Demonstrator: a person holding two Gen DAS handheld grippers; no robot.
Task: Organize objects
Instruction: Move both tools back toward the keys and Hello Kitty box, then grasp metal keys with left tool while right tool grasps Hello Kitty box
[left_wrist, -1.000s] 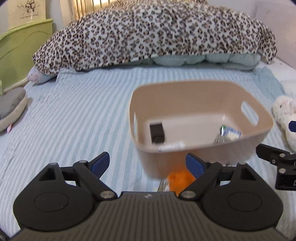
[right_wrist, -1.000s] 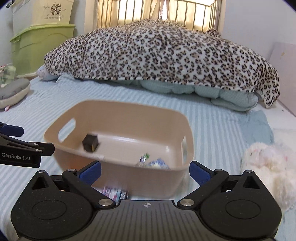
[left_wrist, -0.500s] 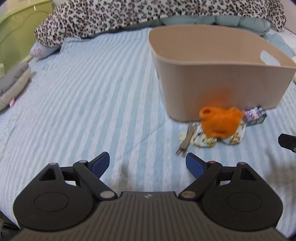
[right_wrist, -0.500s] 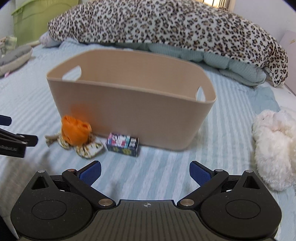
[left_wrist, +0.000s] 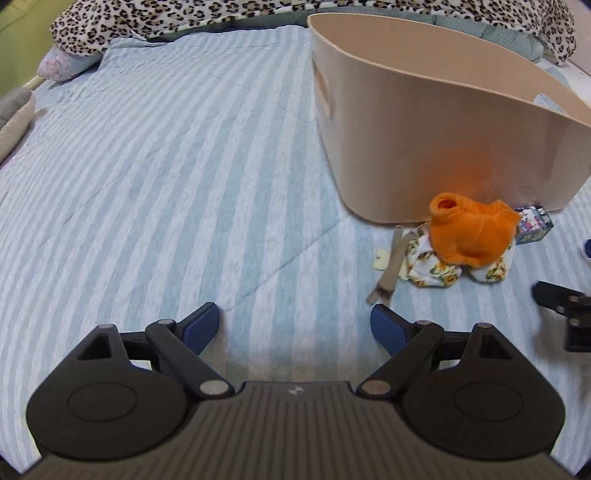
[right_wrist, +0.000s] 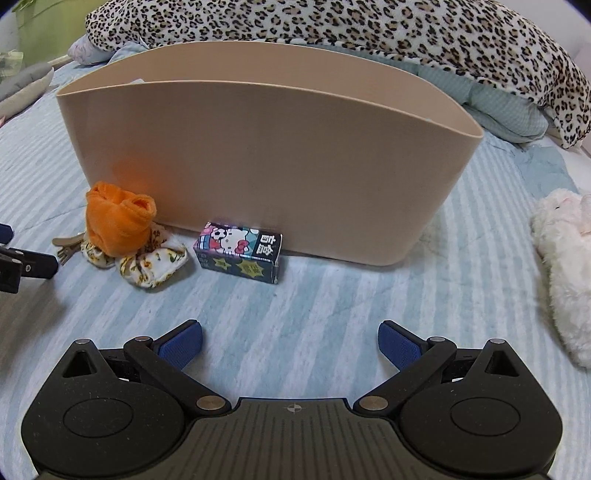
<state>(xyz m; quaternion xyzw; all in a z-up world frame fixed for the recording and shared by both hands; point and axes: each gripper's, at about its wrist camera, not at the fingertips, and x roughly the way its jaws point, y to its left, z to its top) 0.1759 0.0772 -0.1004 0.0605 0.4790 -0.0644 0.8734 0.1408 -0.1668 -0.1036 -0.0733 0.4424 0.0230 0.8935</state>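
Note:
A beige plastic basket (right_wrist: 266, 162) stands on the striped bed; it also shows in the left wrist view (left_wrist: 436, 140). In front of it lie an orange cloth (right_wrist: 116, 223) on a floral cloth (right_wrist: 147, 266), a metal hair clip (left_wrist: 388, 266) and a small Hello Kitty box (right_wrist: 240, 253). The orange cloth (left_wrist: 472, 232) and box (left_wrist: 533, 225) also show in the left wrist view. My left gripper (left_wrist: 295, 325) is open and empty, low over the sheet left of the clip. My right gripper (right_wrist: 290, 345) is open and empty, short of the box.
A leopard-print duvet (right_wrist: 332, 33) lies piled behind the basket. A white plush toy (right_wrist: 565, 258) lies at the right. A grey cushion (left_wrist: 14, 114) and a green box are at the far left. The striped sheet (left_wrist: 166, 166) stretches left of the basket.
Both grippers have dropped from above the basket to low over the bed in front of it. The basket's inside is now hidden; the loose items in front have come into view.

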